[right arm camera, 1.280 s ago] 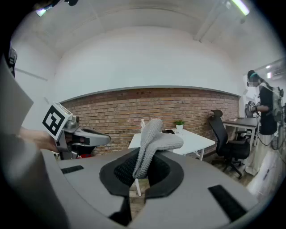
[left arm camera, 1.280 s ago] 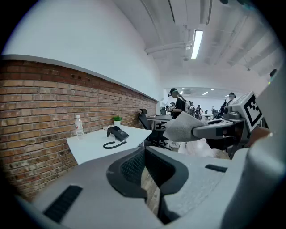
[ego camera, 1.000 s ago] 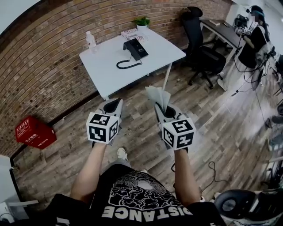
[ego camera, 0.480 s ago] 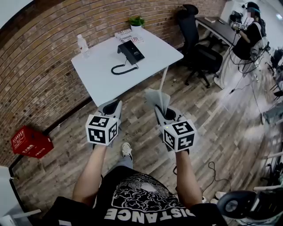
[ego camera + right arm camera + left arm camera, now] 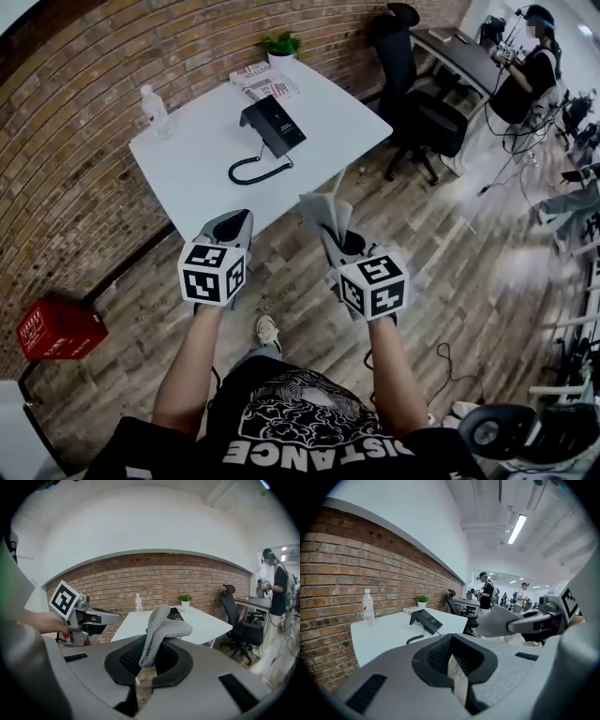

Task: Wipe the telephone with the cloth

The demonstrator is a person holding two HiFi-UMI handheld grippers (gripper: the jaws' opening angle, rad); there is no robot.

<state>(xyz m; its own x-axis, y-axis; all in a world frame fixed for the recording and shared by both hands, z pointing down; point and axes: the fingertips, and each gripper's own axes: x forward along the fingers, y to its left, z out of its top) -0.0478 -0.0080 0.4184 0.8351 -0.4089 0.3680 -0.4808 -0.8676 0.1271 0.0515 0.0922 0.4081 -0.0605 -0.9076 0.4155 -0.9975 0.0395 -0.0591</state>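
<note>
Right claw (image 5: pixel 336 236) pinches the grey cloth (image 5: pixel 325 210); left claw (image 5: pixel 233 225) closed, empty

The lower end of the cloth (image 5: pixel 161 627) was hidden between the jaws of the right tongs (image 5: pixel 143 668), and in that view the cloth covered most of the telephone (image 5: pixel 175 613) at 12 o'clock. From the head view, the telephone's keys were too small to tell, as was the print on the papers (image 5: pixel 264 82) at 11 o'clock on the table (image 5: pixel 187 169). The person (image 5: pixel 523 84) at 1 o'clock had a blurred face. A round device (image 5: pixel 525 436) at 5 o'clock was cut off by the bottom edge.
</note>
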